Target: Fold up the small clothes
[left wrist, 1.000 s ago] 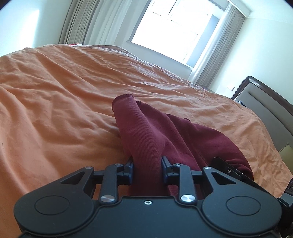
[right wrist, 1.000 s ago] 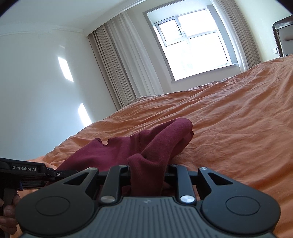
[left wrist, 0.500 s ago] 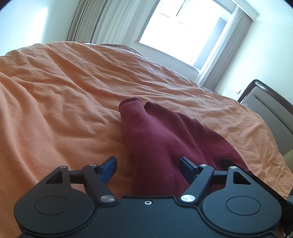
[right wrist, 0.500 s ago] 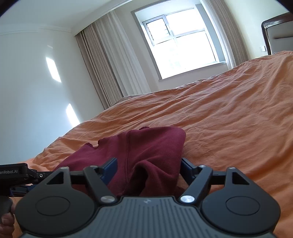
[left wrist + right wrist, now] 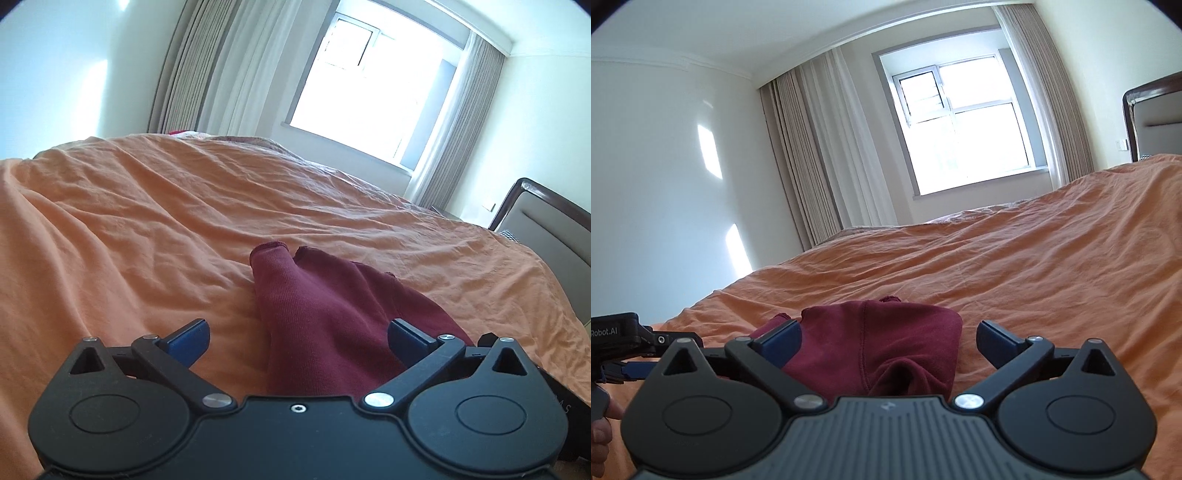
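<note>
A dark red knit garment (image 5: 325, 306) lies folded on the orange bedspread (image 5: 147, 229). My left gripper (image 5: 297, 341) is open, its blue-padded fingers spread either side of the garment's near part, not holding it. In the right wrist view the same garment (image 5: 882, 347) lies bunched between the spread fingers of my right gripper (image 5: 888, 341), which is open and empty. The left gripper's body (image 5: 624, 339) shows at the left edge of the right wrist view.
The bedspread (image 5: 1034, 277) is wrinkled and stretches far ahead. A dark-framed headboard (image 5: 546, 225) stands at the right. A bright window (image 5: 964, 125) with curtains (image 5: 827, 158) is on the far wall.
Both grippers were shut on the red garment a second ago. Both opened and let it go, then drew back and tilted up. The garment settled flat on the bed.
</note>
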